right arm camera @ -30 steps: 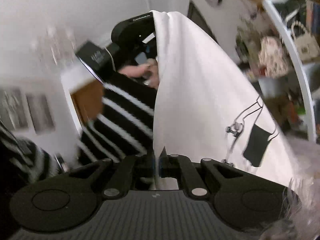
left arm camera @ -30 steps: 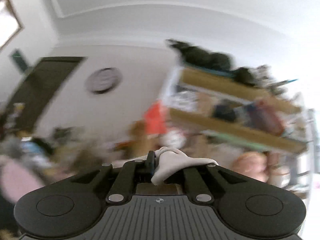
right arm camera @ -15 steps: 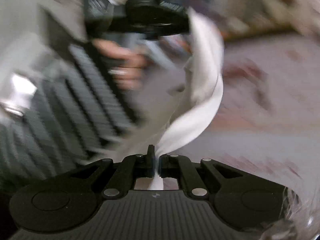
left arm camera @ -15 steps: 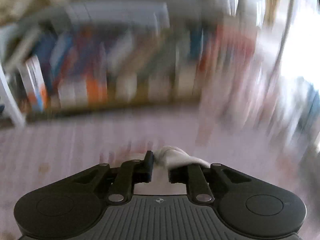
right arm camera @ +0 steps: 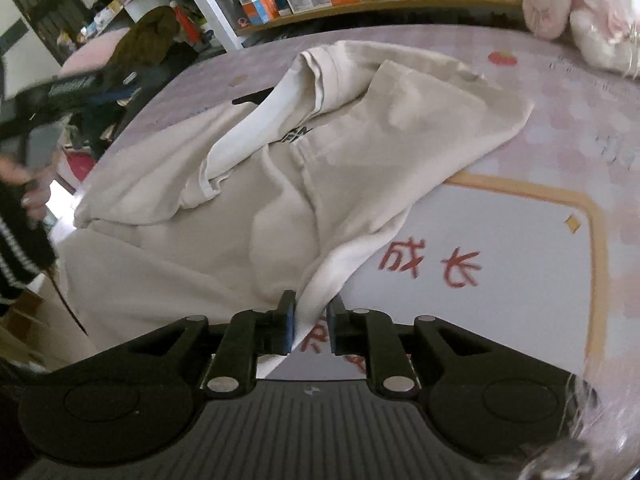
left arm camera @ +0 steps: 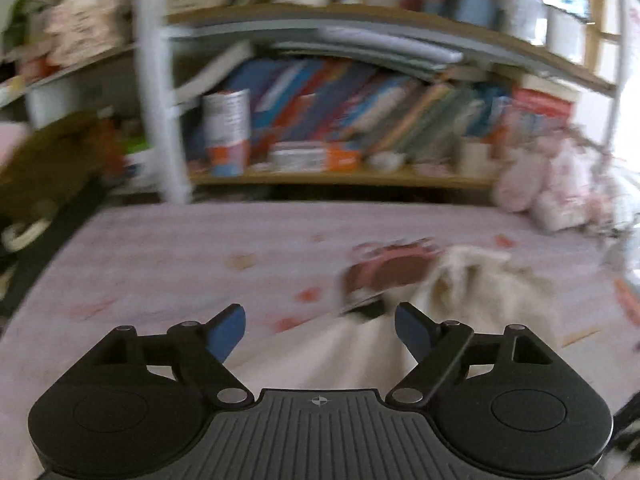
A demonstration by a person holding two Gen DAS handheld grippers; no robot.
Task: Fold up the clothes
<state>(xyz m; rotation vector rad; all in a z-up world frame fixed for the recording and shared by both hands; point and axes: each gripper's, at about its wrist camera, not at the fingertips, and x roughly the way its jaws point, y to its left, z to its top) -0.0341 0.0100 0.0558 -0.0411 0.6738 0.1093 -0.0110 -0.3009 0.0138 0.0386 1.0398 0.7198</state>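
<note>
The left gripper (left arm camera: 320, 330) was spread wide with nothing held, hovering over the near edge of the cream shirt (right arm camera: 304, 152) – which was lying rumpled on the pink table (right arm camera: 520, 216), one sleeve flopped across the chest. On the right, a hem corner sat between the right gripper (right arm camera: 311, 322)'s nearly closed fingers. Probably best if the cloth got pulled flat and the sleeve smoothed out before any crease was made.

Right tool (right arm camera: 311, 322) pinching hem of cream shirt (right arm camera: 304, 148), crumpled on pink printed tablecloth (right arm camera: 520, 240).
</note>
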